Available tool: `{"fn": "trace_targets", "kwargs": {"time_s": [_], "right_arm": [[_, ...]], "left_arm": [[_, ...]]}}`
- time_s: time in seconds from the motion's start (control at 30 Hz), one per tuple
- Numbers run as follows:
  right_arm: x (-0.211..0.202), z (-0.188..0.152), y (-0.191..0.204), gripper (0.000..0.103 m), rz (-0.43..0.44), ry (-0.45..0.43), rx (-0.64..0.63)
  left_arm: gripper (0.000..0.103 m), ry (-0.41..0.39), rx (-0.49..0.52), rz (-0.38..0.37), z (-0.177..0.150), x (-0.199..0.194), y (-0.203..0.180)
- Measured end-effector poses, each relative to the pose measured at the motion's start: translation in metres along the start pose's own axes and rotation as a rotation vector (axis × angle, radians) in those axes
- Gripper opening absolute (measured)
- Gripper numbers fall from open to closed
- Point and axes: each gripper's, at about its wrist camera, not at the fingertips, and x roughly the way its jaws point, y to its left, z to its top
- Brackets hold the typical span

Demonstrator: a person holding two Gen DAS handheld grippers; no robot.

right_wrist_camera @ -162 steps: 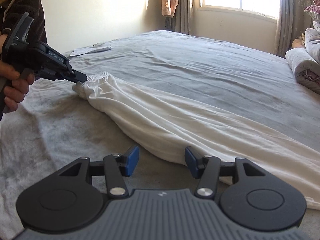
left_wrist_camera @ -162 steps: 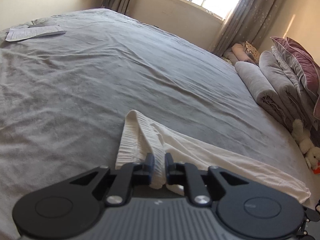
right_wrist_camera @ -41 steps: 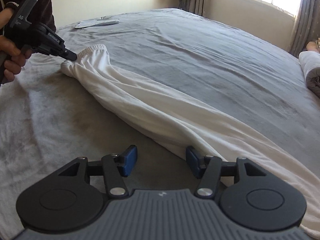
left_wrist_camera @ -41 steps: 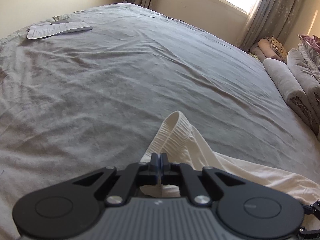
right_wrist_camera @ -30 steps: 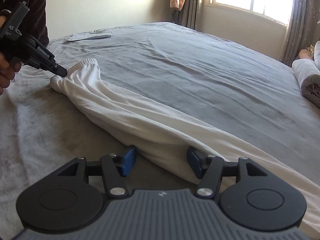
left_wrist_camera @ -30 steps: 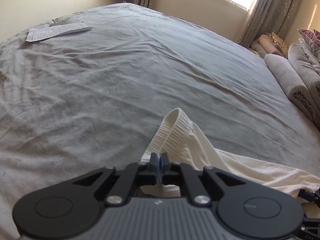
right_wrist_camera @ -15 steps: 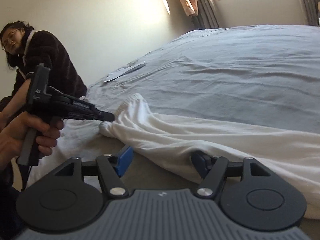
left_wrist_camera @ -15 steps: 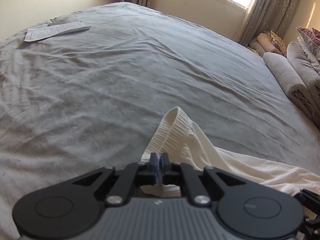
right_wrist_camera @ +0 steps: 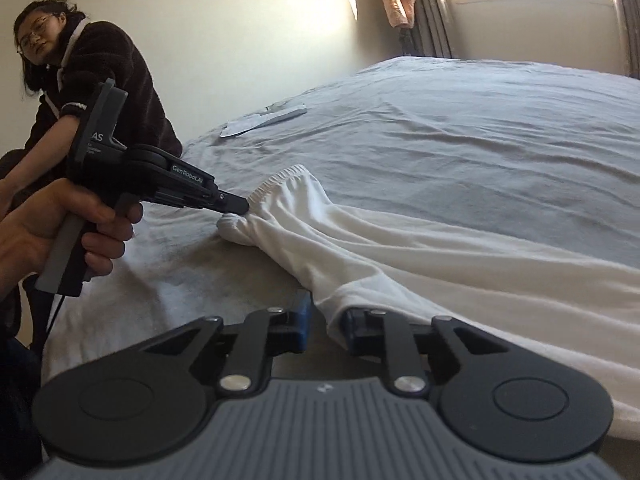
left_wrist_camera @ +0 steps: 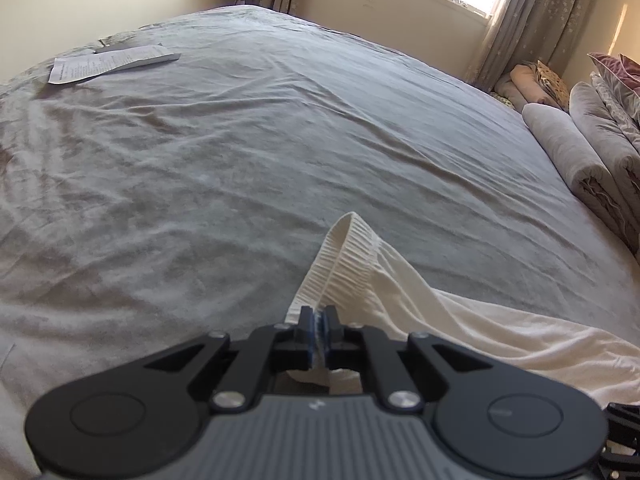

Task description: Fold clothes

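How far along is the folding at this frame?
No fold is made yet: the white pants lie stretched along the grey bed. In hand: the left gripper pinches the waistband; the right gripper, open, straddles the fabric's near edge. All folds remain.

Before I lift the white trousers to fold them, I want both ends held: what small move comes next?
Probably close the right hand-held gripper: its jaws stand open with a fold of the white trousers between them, while the left hand-held gripper is already shut on the ribbed waistband.
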Motion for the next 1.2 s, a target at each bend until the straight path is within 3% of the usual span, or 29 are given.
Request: {"fn": "trace_targets", "kwargs": {"time_s": [0.17, 0.23, 0.37, 0.6, 0.73, 0.93, 1.2], "right_arm": [[-0.018, -0.013, 0.024, 0.019, -0.031, 0.038, -0.066], [-0.016, -0.013, 0.021, 0.01, -0.054, 0.036, -0.033], [-0.022, -0.013, 0.018, 0.01, -0.071, 0.055, 0.059], [-0.031, -0.024, 0.025, 0.01, -0.078, 0.093, 0.192], [-0.018, -0.03, 0.02, 0.01, -0.097, 0.12, 0.22], [-0.026, -0.023, 0.015, 0.013, -0.111, 0.109, 0.257], [-0.026, -0.025, 0.017, 0.014, -0.131, 0.11, 0.25]], "left_arm": [[0.004, -0.013, 0.015, -0.029, -0.004, -0.013, 0.004], [0.003, -0.02, 0.02, -0.03, -0.006, -0.017, 0.008], [0.003, 0.008, -0.029, -0.033, -0.011, -0.02, 0.024], [0.004, 0.022, -0.048, -0.105, -0.021, -0.033, 0.025], [0.034, 0.014, -0.033, -0.119, -0.025, -0.036, 0.016], [0.039, 0.007, 0.016, -0.087, -0.028, -0.03, 0.005], [0.037, 0.002, 0.084, -0.043, -0.031, -0.021, -0.006]]}}
